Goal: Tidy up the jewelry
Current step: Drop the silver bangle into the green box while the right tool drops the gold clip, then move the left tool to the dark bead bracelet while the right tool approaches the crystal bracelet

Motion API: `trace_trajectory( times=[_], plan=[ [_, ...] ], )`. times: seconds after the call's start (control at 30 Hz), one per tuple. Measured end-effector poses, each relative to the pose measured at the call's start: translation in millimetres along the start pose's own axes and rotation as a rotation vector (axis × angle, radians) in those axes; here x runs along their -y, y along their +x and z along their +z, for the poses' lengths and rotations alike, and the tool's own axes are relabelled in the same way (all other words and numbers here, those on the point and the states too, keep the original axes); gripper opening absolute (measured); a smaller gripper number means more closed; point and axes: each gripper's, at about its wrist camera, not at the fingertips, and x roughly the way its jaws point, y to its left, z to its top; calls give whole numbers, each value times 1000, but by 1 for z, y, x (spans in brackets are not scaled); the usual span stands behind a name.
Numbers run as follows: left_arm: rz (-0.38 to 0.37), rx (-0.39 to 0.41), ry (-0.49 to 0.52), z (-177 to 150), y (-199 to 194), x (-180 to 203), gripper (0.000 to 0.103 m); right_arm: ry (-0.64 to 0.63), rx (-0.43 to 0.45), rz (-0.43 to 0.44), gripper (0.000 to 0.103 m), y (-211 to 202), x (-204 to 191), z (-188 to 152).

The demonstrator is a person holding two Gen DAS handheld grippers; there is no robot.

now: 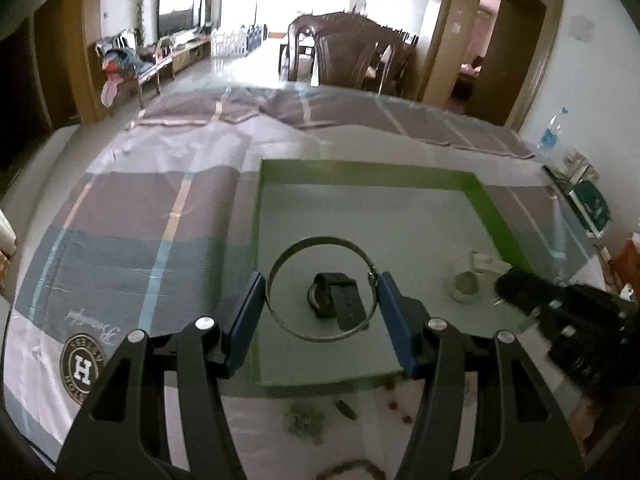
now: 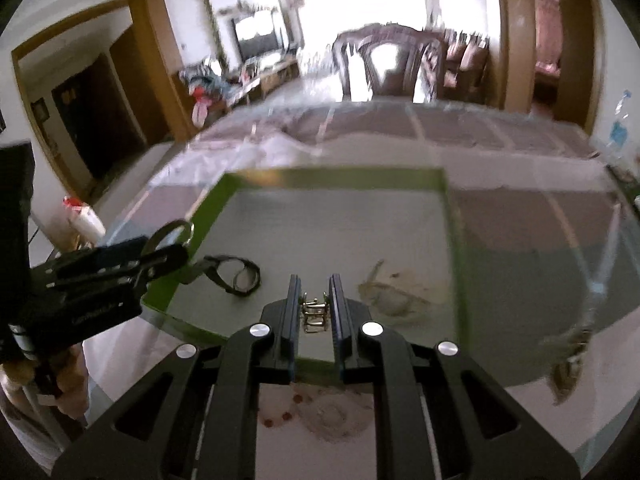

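Note:
A green-rimmed tray (image 1: 496,208) lies on the striped tablecloth. My left gripper (image 1: 322,300) holds a thin silver bangle (image 1: 320,242) between its blue pads, above the tray's near left part. A black watch (image 1: 336,300) lies in the tray below the bangle. A whitish piece of jewelry (image 1: 466,286) lies in the tray to the right. My right gripper (image 2: 316,300) is shut on a small gold chain piece (image 2: 314,314) over the tray's near edge (image 2: 440,174). The watch (image 2: 236,276) and a pale necklace (image 2: 396,292) lie in the tray either side of it.
Red beads (image 2: 280,416) and pale jewelry (image 2: 336,416) lie on the table in front of the tray. Another tangled piece (image 2: 572,356) lies at the right. A water bottle (image 1: 552,130) and a green box (image 1: 592,206) stand at the far right edge. Chairs stand behind the table.

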Motion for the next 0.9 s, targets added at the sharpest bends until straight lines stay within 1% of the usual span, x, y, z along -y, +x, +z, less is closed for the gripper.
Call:
trace_trajectory(
  times=[0.07,0.1,0.13,0.2,0.23,0.3,0.37,0.4,0.47,0.53,0.57,0.6,0.7,0.73,0.8,0.9],
  plan=[
    [-13,-15,-13,-1,6,-1,58,6,-13,-6,15,11,-2,0],
    [-20,-16,-18,-3,7,-2,59,15,-7,-5,18,12,-2,0],
    [-28,-11,-20,-4,6,-3,63,21,-2,-1,22,11,-1,-1],
    [-28,7,-11,-8,0,-4,68,38,20,-1,46,5,2,-4],
    [-26,18,-3,-10,-4,-3,70,43,34,-8,50,-1,3,-7],
    [-25,34,2,-16,-15,-5,70,37,64,-8,51,-19,2,-15],
    [-18,63,3,-31,-34,-10,71,15,82,-20,51,-36,2,-31],
    [4,75,6,-46,-44,-12,71,5,88,-33,51,-45,2,-43],
    [42,73,12,-69,-53,-15,72,-8,77,-48,51,-53,3,-66],
    [65,56,16,-99,-56,-17,72,-21,32,-96,51,-46,3,-88],
    [69,43,19,-107,-55,-18,72,-35,5,-145,51,-36,3,-97],
    [78,18,27,-120,-50,-17,72,-41,-10,-171,51,-28,5,-102],
    [95,-26,46,-138,-39,-13,72,-20,-72,-245,51,0,15,-110],
    [97,-39,47,-141,-35,-12,72,-15,-81,-263,51,6,19,-111],
    [94,-61,43,-145,-29,-11,73,-15,-66,-267,51,10,21,-110],
    [91,-75,48,-149,-25,-8,74,-44,-76,-279,51,9,17,-111]
  ],
)
